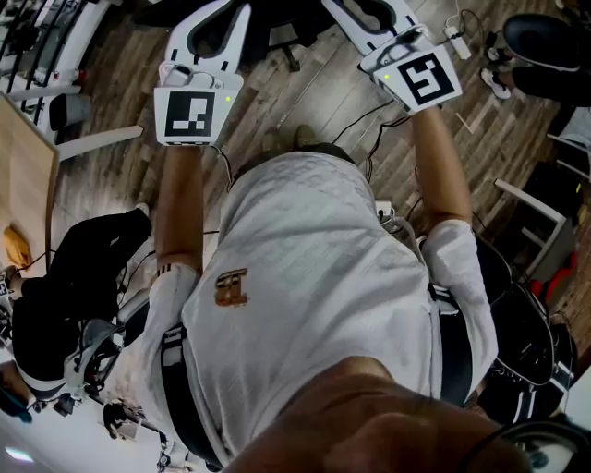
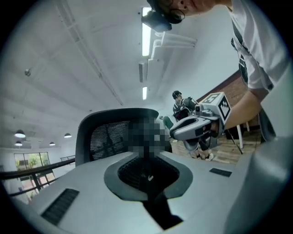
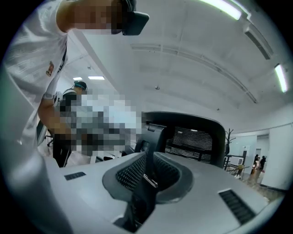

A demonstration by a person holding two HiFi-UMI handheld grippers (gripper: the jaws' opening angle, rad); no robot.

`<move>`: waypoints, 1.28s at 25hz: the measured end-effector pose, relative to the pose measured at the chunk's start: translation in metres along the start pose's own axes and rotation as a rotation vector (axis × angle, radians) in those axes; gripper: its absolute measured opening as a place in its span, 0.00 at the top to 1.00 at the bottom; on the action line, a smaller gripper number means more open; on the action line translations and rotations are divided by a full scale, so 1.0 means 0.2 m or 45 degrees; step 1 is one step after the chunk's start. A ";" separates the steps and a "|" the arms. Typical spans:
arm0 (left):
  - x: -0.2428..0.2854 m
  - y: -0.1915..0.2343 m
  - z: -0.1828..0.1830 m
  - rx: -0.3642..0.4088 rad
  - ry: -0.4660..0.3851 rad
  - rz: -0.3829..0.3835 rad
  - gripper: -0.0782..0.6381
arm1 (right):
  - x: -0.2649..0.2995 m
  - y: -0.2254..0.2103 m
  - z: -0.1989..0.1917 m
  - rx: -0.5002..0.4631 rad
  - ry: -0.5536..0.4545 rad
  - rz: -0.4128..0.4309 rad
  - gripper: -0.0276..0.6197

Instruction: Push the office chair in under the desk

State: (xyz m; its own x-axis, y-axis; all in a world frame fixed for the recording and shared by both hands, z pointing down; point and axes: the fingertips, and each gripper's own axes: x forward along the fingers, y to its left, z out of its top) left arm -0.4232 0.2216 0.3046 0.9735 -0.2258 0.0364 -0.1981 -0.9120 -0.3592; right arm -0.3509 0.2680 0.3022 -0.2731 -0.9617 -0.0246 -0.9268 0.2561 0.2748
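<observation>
The black office chair (image 1: pixel 277 28) stands on the wood floor at the top of the head view, just beyond both grippers. My left gripper (image 1: pixel 226 11) and right gripper (image 1: pixel 369 11) are held out level in front of the person, one to each side of the chair. In the left gripper view the chair's mesh backrest (image 2: pixel 114 132) rises past the left gripper (image 2: pixel 149 176), whose jaws are shut with nothing between them. The right gripper view shows the same backrest (image 3: pixel 194 132) behind the right gripper (image 3: pixel 149 176), also shut and empty. I cannot tell whether either gripper touches the chair.
A wooden tabletop (image 1: pixel 23 185) lies at the left edge, with a black bag (image 1: pixel 83 277) below it. Another dark chair (image 1: pixel 522 333) sits at the lower right, and cables and a power strip (image 1: pixel 457 42) lie on the floor. A person (image 2: pixel 181 103) stands farther off.
</observation>
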 end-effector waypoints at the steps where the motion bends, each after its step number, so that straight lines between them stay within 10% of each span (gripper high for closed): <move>1: 0.01 0.00 -0.01 0.057 0.029 0.000 0.86 | 0.00 -0.01 -0.01 -0.039 0.014 0.002 0.90; 6: 0.04 0.01 -0.10 0.326 0.163 -0.022 0.72 | 0.01 -0.06 -0.10 -0.183 0.168 0.007 0.89; 11: 0.12 0.03 -0.23 0.576 0.306 -0.039 0.59 | 0.04 -0.12 -0.22 -0.307 0.337 0.023 0.67; 18: 0.19 0.12 -0.40 0.932 0.476 0.039 0.48 | 0.10 -0.22 -0.39 -0.858 0.568 -0.038 0.58; 32: 0.35 0.22 -0.50 1.156 0.576 0.124 0.45 | 0.24 -0.43 -0.59 -1.363 0.710 -0.112 0.56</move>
State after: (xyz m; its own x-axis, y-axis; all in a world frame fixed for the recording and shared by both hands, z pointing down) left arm -0.3747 0.1320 0.3853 0.7861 -0.5649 0.2510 0.0707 -0.3212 -0.9444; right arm -0.2540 0.1884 0.3914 0.1735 -0.9493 0.2623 -0.1820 0.2309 0.9558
